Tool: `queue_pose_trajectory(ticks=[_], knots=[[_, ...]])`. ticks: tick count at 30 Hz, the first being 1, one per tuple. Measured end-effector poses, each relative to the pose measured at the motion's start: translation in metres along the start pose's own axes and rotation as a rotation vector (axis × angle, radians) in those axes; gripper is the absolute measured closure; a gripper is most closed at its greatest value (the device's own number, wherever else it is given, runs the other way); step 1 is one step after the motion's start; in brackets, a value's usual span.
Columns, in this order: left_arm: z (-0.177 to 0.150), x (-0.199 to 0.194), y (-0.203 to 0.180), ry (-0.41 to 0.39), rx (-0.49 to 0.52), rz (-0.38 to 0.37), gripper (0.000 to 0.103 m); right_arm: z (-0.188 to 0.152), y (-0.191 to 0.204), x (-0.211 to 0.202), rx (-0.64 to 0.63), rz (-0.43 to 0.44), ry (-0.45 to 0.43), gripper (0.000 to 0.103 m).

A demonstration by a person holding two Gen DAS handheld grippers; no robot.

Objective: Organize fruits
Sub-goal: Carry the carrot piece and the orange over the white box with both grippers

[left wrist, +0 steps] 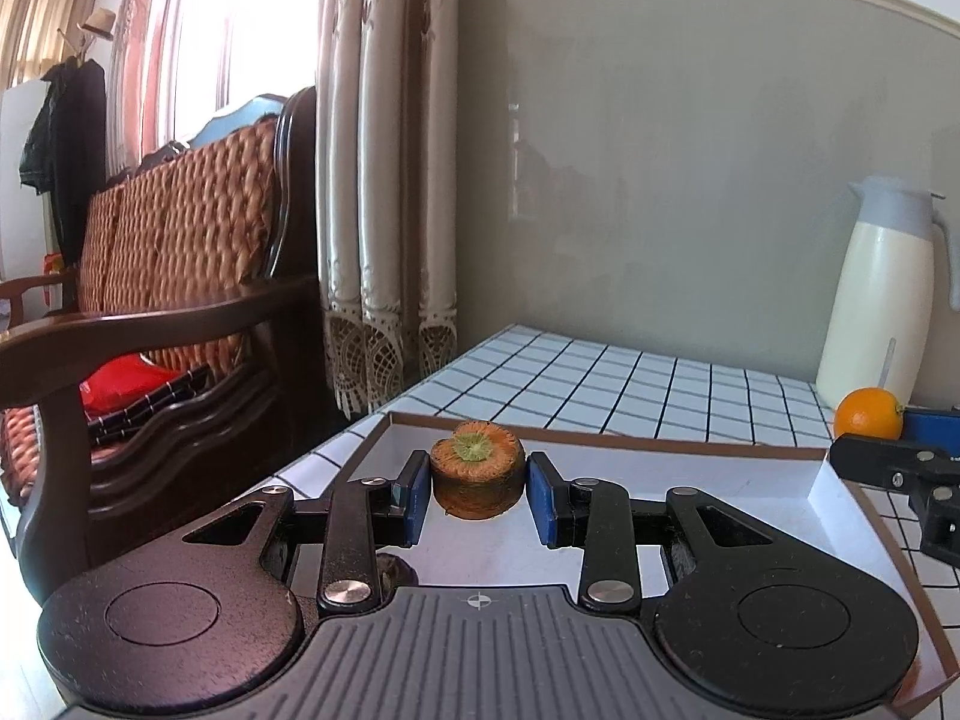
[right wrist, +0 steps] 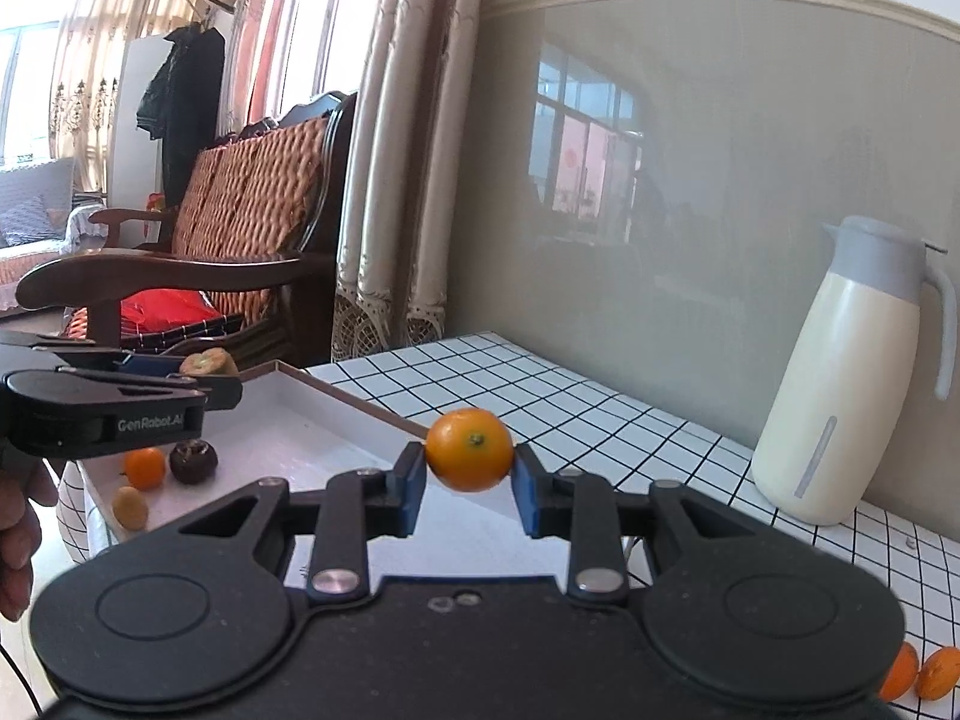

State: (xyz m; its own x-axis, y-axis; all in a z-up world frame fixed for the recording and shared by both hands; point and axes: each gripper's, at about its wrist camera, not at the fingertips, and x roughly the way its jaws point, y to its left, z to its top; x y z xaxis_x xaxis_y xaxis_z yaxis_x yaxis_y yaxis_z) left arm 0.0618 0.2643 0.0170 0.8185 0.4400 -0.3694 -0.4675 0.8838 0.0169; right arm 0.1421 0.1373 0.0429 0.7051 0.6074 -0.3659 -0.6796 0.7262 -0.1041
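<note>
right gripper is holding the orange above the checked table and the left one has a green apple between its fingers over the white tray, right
Not quite: the left gripper holds an orange-brown persimmon, not a green apple, as the left wrist view shows. The rest stands: right gripper, orange, tray.

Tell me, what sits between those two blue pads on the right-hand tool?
A round orange tangerine, pinched between the blue pads of the right tool, as the right wrist view shows.
</note>
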Motion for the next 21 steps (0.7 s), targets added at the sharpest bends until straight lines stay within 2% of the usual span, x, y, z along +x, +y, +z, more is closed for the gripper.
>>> queue_pose_trajectory(ticks=[8,21], knots=[[-0.001,0.02,0.0,0.058,0.0,0.001,0.068,0.001,-0.002,0.017,0.009,0.002,0.041,0.081],[0.002,0.042,-0.005,0.089,0.007,0.001,0.068,0.0,-0.009,0.044,0.019,0.011,0.117,0.081]])
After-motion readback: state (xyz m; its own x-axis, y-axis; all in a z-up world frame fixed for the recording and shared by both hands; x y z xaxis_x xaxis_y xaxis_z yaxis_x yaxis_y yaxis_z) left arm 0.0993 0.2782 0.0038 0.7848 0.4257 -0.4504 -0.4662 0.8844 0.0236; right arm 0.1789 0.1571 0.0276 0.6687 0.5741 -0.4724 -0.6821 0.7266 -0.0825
